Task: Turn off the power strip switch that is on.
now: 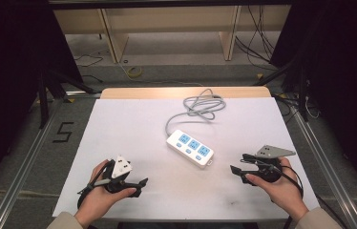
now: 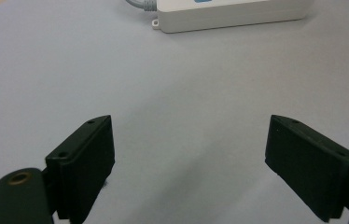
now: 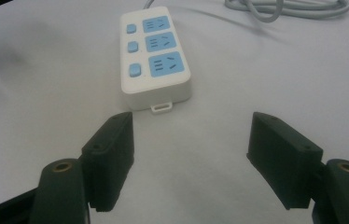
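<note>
A white plastic power strip (image 1: 190,147) with three blue sockets and three small blue buttons lies flat near the middle of the worktop (image 1: 119,124), which is covered in a plain white sheet. It sits at a slant, one end toward the far left, the other toward the near right. Its grey round cable (image 1: 198,107) leaves the far end and curls into a loose loop toward the back edge of the worktop, where a strip of bare pale wood (image 1: 181,92) shows beyond the sheet.

In the right gripper view the power strip (image 3: 154,54) lies just ahead of the jaws, its small mounting tab pointing at them, with the cable (image 3: 289,8) across the top. In the left gripper view a white side of the power strip (image 2: 233,14) shows at the top edge, well ahead of the jaws.

The left claw (image 1: 141,183) is held low over the near left of the sheet, jaws spread wide with nothing between them. The right claw (image 1: 236,171) is at the near right, jaws likewise spread and empty. Both point inward toward the power strip, each apart from it
</note>
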Tool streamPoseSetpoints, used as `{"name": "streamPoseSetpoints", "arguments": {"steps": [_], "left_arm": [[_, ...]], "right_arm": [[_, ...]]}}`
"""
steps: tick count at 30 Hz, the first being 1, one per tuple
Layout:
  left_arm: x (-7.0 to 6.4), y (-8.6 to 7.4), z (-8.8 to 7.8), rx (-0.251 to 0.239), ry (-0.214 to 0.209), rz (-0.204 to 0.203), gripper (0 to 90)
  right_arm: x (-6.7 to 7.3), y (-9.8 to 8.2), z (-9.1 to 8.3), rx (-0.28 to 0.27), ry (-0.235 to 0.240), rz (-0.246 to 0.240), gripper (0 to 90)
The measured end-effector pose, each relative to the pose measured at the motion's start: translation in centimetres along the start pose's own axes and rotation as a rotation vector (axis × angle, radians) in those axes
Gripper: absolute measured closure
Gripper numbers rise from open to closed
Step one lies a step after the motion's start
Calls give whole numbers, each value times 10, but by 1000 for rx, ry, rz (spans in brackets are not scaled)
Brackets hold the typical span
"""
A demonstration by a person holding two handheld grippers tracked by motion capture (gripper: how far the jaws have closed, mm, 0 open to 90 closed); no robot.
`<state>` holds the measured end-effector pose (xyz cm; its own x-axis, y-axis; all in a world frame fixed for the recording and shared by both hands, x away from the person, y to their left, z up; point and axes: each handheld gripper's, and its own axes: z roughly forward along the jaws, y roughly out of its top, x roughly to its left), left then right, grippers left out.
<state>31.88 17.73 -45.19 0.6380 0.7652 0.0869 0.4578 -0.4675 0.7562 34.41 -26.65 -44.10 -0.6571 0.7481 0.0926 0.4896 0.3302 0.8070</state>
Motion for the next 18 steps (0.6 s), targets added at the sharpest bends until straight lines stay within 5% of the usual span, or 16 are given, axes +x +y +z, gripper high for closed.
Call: {"name": "streamPoseSetpoints", "arguments": {"steps": [18], "left_arm": [[-1, 0, 0, 4, -2, -1, 152]], "right_arm": [[0, -9, -8, -18, -3, 8, 313]]}}
